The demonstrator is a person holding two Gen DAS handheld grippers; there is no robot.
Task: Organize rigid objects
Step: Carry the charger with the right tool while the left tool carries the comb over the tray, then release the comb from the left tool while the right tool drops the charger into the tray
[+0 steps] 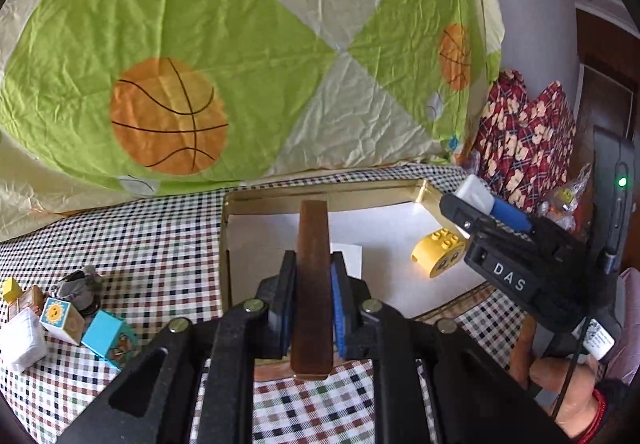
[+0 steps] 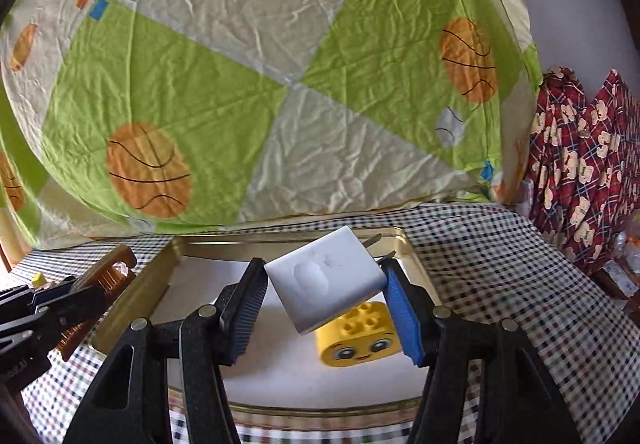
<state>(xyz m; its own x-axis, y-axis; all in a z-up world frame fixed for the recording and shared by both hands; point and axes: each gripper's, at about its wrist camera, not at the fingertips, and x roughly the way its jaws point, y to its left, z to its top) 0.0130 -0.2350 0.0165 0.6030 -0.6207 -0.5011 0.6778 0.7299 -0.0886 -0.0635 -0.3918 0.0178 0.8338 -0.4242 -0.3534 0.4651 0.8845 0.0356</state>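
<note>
My left gripper [image 1: 313, 276] is shut on a brown comb [image 1: 312, 284], held edge-on at the near left edge of a gold tin tray [image 1: 280, 199] lined with white paper. My right gripper [image 2: 324, 284] is shut on a white charger plug [image 2: 326, 280], tilted, with its metal prongs pointing away, above the tray [image 2: 132, 308]. A yellow smiley toy brick [image 2: 358, 336] lies in the tray under the plug; it also shows in the left wrist view [image 1: 438, 252]. The right gripper shows in the left wrist view [image 1: 476, 203] and the left one with the comb shows in the right wrist view [image 2: 96, 284].
The tray sits on a checked cloth [image 1: 140, 244]. Left of it lie a white block [image 1: 22, 340], picture cubes [image 1: 64, 320], a blue cube [image 1: 110, 336], a small yellow cube [image 1: 11, 288] and a grey object [image 1: 78, 286]. A basketball quilt [image 1: 200, 63] rises behind. Red patterned fabric [image 2: 588, 163] lies right.
</note>
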